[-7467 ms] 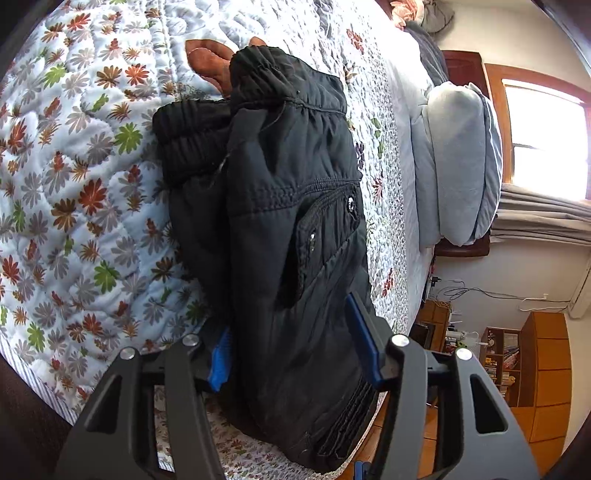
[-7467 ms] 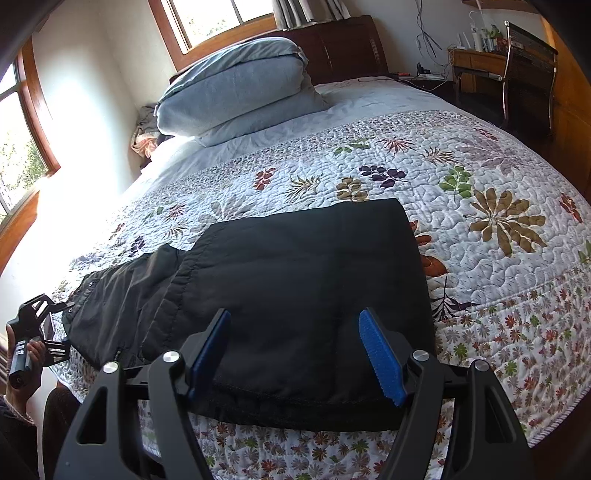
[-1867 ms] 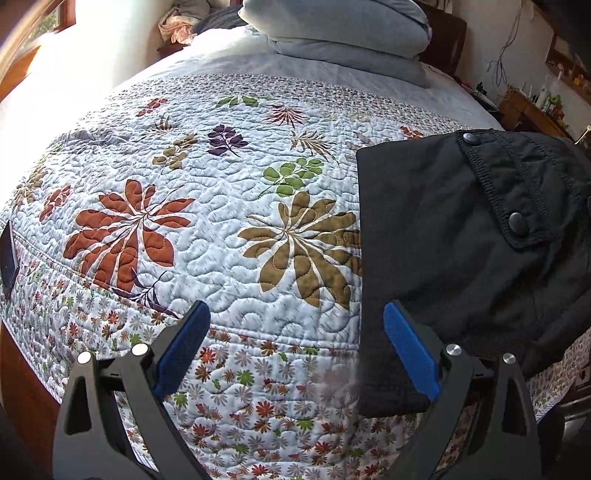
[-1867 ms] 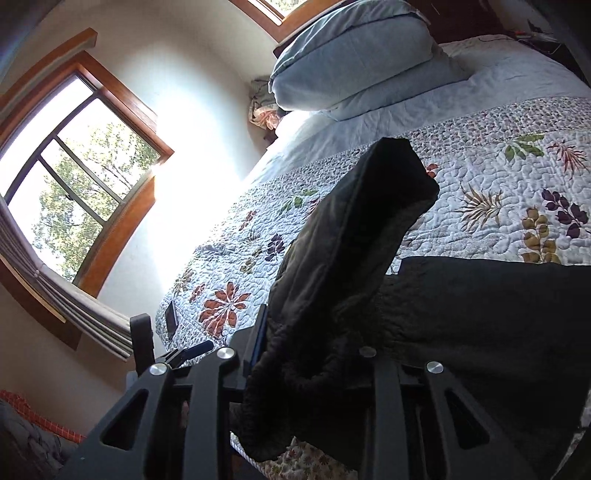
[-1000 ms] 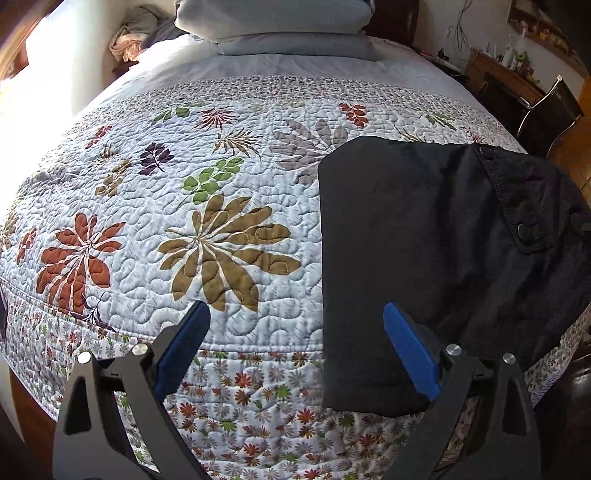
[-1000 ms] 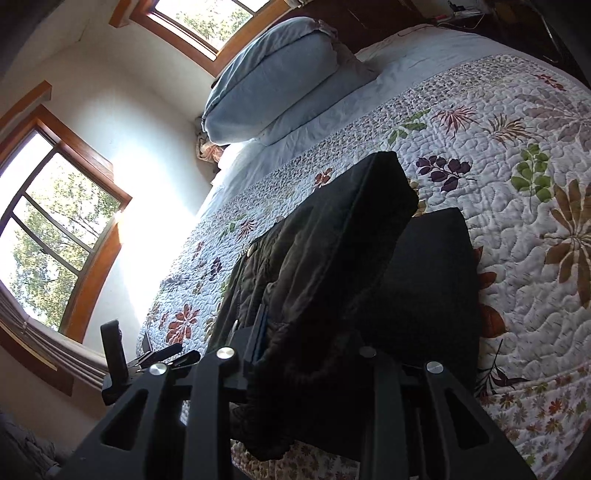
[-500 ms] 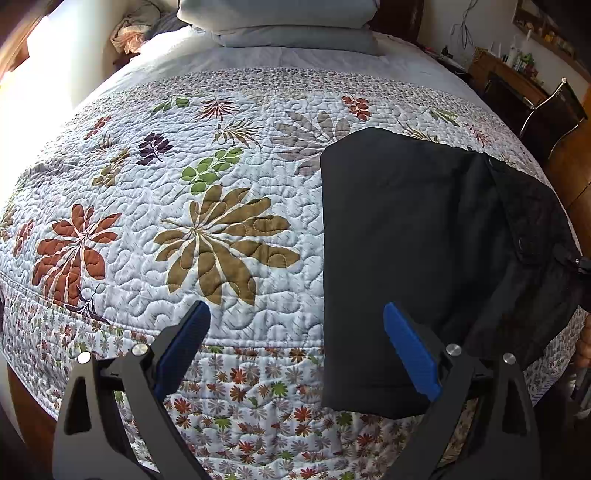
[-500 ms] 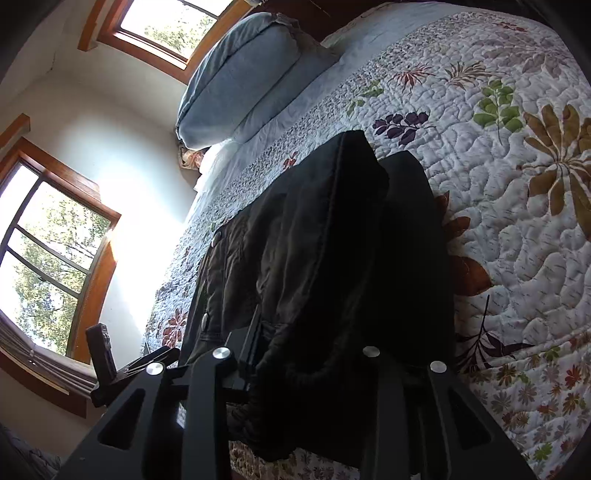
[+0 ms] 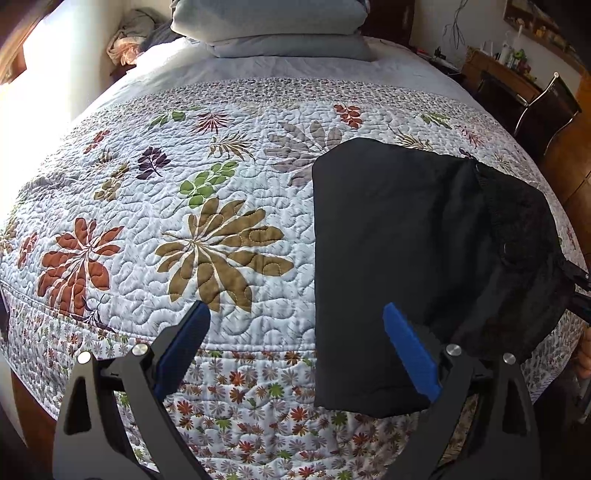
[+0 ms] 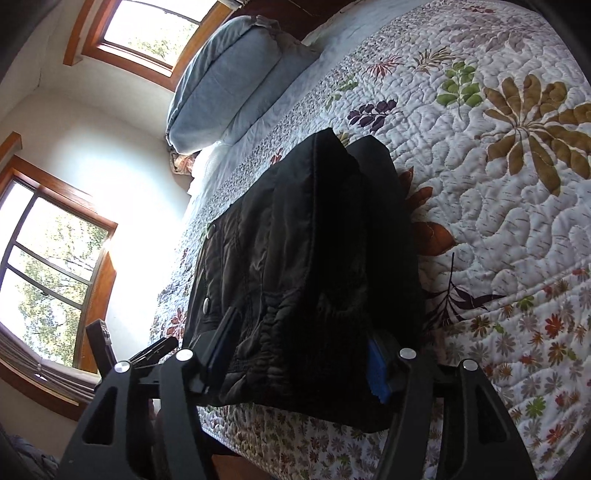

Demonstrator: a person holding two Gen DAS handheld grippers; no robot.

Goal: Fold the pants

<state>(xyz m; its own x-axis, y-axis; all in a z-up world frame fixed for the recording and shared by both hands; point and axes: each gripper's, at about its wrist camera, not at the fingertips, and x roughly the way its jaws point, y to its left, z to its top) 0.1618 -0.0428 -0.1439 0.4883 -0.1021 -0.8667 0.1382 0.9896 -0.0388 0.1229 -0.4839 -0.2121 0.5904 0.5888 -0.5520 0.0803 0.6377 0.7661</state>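
Note:
The black pants lie folded on the floral quilt near the bed's front edge. My left gripper is open and empty, just above the quilt at the left front corner of the pants. My right gripper is closed on the waistband end of the pants, which it holds doubled over on top of the lower layer. In the left wrist view that gripper's tip shows at the far right edge, with the raised fold beside it.
Grey pillows are stacked at the headboard. A desk and a chair stand right of the bed. Windows line the wall on the far side. The bed's front edge drops off just below both grippers.
My right gripper has carried the waistband end across and down onto the lower layer of the pants. My left gripper has stayed open and has hardly moved.

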